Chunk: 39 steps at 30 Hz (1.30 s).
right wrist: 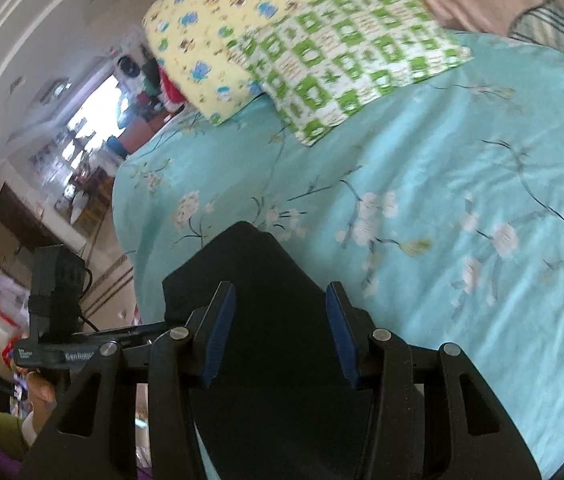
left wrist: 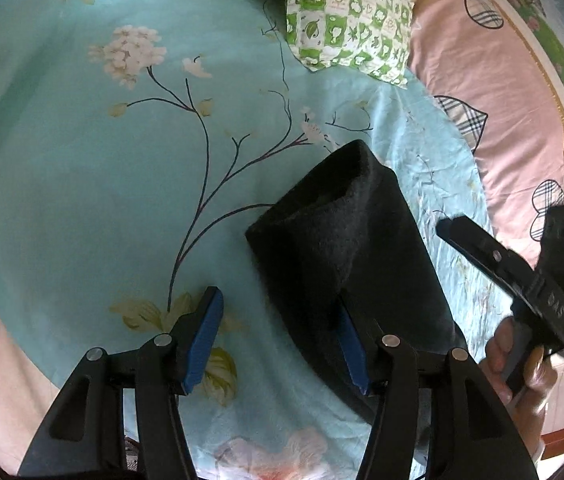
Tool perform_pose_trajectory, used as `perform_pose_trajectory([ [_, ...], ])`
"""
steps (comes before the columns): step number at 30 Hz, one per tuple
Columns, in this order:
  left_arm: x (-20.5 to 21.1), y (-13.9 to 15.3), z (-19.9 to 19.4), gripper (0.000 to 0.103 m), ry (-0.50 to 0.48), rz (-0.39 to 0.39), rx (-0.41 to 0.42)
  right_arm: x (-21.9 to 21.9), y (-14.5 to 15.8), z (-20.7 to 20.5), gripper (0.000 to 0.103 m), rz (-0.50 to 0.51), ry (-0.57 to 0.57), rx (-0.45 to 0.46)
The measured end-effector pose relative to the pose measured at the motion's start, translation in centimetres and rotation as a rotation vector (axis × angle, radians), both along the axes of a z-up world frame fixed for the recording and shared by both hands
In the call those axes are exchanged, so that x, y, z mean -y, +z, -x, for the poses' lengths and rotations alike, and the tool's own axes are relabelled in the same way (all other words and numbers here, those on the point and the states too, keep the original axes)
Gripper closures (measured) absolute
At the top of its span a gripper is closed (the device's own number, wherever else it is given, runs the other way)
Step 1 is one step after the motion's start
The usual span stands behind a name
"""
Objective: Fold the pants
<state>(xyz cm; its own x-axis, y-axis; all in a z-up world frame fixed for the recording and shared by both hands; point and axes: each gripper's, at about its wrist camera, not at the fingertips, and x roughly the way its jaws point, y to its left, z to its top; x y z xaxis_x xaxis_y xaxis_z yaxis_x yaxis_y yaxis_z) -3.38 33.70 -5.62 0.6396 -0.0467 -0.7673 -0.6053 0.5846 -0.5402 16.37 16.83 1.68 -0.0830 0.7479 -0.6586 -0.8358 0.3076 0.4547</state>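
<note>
Turquoise floral bedsheet (left wrist: 82, 184) under two patterned pillows (right wrist: 322, 60).

The left gripper (left wrist: 282, 336) points steeply down over the black pants (left wrist: 346, 248), which serve as the landmark here. Its two blue-padded fingers stand apart: the left pad (left wrist: 202, 340) sits clear of the pants on their left side, while the right pad (left wrist: 352, 348) lies against the cloth's edge, partly hidden by it. Nothing is pinched.

The right gripper (right wrist: 280, 334) angles down with the pants between its parted blue pads (right wrist: 218, 336); whether they press the cloth is unclear. Seen from the left wrist, it hovers right of the pants, gripped by a hand (left wrist: 522, 380).
</note>
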Motion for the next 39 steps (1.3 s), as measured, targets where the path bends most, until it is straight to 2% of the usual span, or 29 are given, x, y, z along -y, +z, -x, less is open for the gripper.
perform_pose_trajectory([
  [6,-0.1,-0.4,-0.6,0.045,0.006,-0.001,-0.012,-4.2,-1.2,-0.3,0.054,0.063,0.116,-0.018],
  [12,0.0,-0.5,-1.1,0.046,0.007,-0.028,-0.014,-6.2,-3.1,-1.2,0.054,0.111,0.154,-0.078],
  [13,0.1,-0.5,-1.3,0.048,0.004,-0.037,-0.016,-6.3,-3.4,-1.3,0.055,0.12,0.155,-0.086],
  [15,0.4,-0.4,-1.6,0.062,-0.01,-0.061,-0.019,-6.5,-3.8,-1.3,0.064,0.13,0.152,-0.094],
  [16,0.4,-0.4,-1.8,0.074,-0.028,-0.059,-0.012,-6.5,-3.8,-1.2,0.068,0.12,0.151,-0.102],
  [19,0.5,-0.2,-2.1,0.08,-0.037,-0.051,-0.004,-5.9,-3.4,-0.8,0.076,0.094,0.133,-0.1],
  [23,1.4,1.5,-1.9,0.085,-0.047,-0.072,0.03,-4.0,-2.2,-0.3,0.08,0.047,0.105,-0.094],
  [27,3.2,4.2,-1.4,0.085,-0.071,-0.101,0.085,-1.1,0.3,0.3,0.081,-0.026,0.062,-0.093],
  [34,9.4,9.9,-1.8,0.086,-0.221,-0.208,0.199,6.6,4.6,1.1,0.083,-0.161,-0.043,-0.055],
  [39,13.2,12.3,-2.0,0.086,-0.292,-0.265,0.243,11.9,6.2,1.4,0.083,-0.254,-0.112,-0.058],
])
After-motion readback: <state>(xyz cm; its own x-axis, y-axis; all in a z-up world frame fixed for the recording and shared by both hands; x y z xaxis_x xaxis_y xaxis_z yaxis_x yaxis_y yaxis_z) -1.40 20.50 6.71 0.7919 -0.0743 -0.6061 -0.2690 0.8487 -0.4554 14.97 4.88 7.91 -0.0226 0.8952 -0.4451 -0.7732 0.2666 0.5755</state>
